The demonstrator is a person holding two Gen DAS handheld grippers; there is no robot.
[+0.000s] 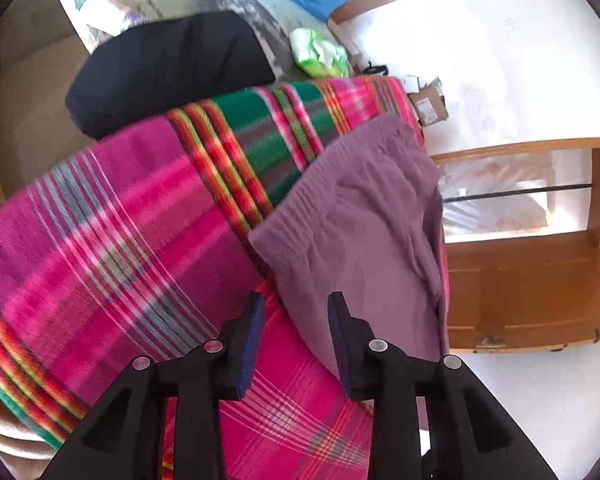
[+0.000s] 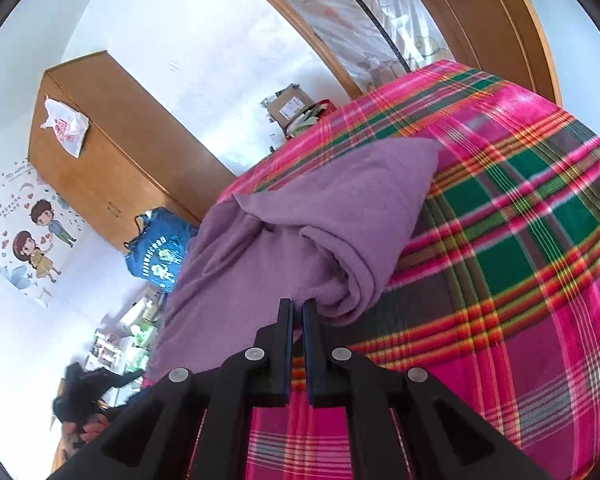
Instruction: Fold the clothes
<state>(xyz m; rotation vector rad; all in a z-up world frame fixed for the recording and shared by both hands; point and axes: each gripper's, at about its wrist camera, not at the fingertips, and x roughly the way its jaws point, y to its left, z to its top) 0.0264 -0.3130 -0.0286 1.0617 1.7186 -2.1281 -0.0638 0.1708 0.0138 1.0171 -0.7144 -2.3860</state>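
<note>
Purple garment (image 1: 364,216) lies bunched on the pink and green plaid blanket (image 1: 120,216), near the blanket's edge by the wooden door (image 1: 528,284); left gripper (image 1: 296,312) hovers over it with fingers spread wide, holding nothing; right gripper (image 2: 298,312) has its fingers pressed nearly together at a fold of the purple cloth, seemingly pinching its edge; a black bundle (image 1: 168,68) sits beyond the blanket.
</note>
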